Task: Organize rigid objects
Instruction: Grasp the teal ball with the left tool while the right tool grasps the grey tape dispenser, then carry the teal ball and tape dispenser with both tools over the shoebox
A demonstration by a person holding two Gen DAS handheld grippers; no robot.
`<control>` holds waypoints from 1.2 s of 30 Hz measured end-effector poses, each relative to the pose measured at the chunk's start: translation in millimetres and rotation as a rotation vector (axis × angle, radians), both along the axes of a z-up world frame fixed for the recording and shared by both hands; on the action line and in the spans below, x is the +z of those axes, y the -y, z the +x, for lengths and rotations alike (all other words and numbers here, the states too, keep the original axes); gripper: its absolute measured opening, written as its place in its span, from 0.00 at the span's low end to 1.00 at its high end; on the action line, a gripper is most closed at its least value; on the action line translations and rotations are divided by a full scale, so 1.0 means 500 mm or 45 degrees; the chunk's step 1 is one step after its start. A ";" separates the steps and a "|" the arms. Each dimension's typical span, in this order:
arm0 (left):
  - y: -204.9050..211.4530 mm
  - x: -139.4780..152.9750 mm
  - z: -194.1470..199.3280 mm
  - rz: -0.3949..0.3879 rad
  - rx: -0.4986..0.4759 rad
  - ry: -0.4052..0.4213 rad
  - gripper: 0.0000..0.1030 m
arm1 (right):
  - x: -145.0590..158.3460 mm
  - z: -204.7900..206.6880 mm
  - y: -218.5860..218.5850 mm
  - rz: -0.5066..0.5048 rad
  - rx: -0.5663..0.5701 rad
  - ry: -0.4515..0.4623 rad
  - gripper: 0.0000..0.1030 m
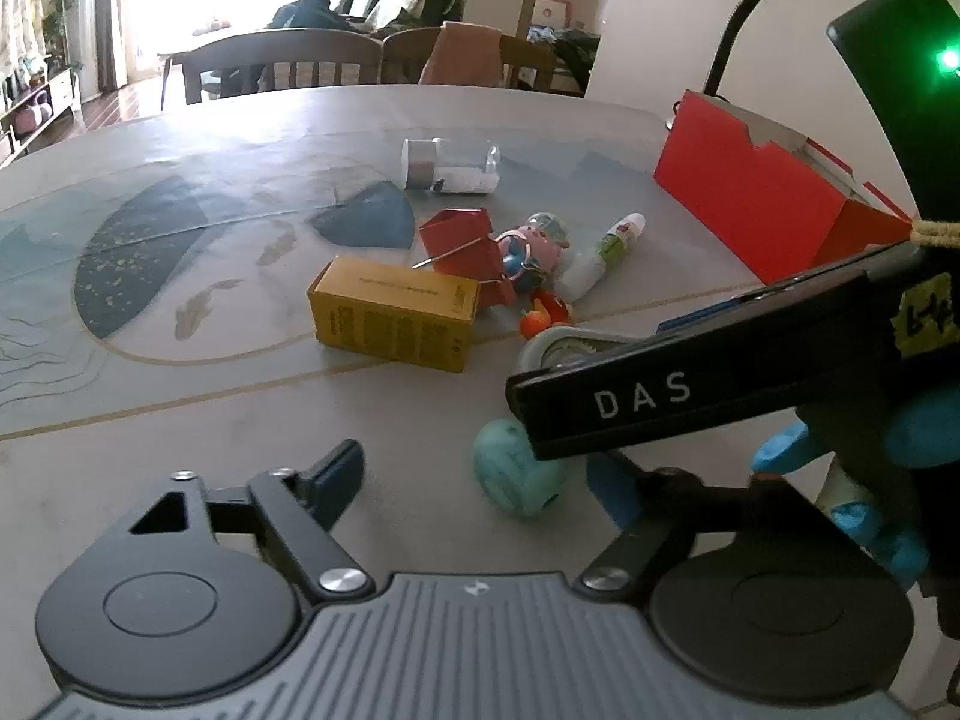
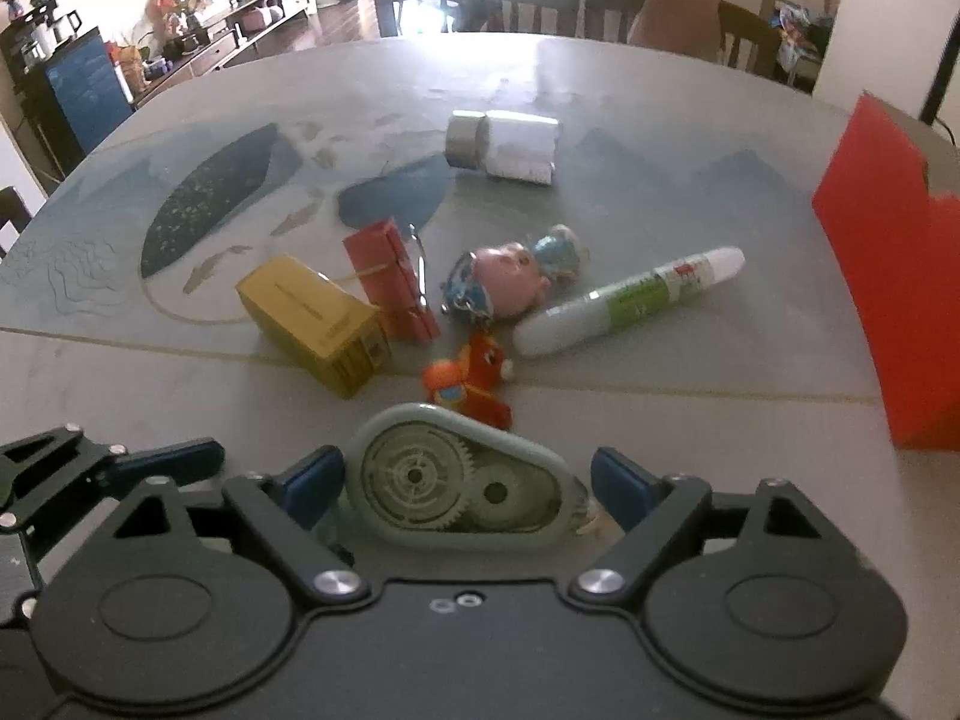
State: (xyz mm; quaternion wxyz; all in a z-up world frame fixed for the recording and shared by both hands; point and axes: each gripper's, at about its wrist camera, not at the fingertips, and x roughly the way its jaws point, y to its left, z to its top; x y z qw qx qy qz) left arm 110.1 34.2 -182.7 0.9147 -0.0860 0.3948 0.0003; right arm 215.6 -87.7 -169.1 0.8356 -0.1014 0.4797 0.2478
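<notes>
Rigid objects lie in a loose cluster on the patterned grey worktop (image 2: 630, 84), beside the open red cardboard box (image 2: 888, 276), probably their destination; the grey teardrop correction-tape dispenser (image 2: 456, 480) lies nearest, between the blue pads of the right claw (image 2: 465, 483), which stands spread and does not yet press it; only the left wrist view shows the left claw (image 1: 474, 477), also spread, around a teal rounded eraser-like piece (image 1: 510, 474), seemingly without touching.

box (image 2: 318, 324) left of clip (image 2: 393, 285) | pen (image 2: 630, 300) right | jar (image 2: 504, 144) behind — all on table (image 2: 660, 420)
</notes>
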 end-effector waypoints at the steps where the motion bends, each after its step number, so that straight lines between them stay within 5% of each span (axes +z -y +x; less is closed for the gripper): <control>1: 0.001 -0.001 0.001 -0.001 -0.005 -0.004 0.70 | -0.001 0.000 0.006 0.004 -0.012 -0.013 0.84; 6: 0.005 -0.003 -0.004 0.007 -0.018 -0.002 0.65 | -0.006 -0.004 0.023 0.014 -0.040 -0.037 0.83; 16: 0.012 0.000 -0.009 0.024 -0.027 -0.006 0.32 | -0.002 -0.015 0.068 0.040 -0.097 -0.053 0.83; 36: 0.036 0.054 0.003 0.015 -0.025 0.021 0.28 | 0.112 -0.009 0.164 0.102 -0.144 0.020 0.83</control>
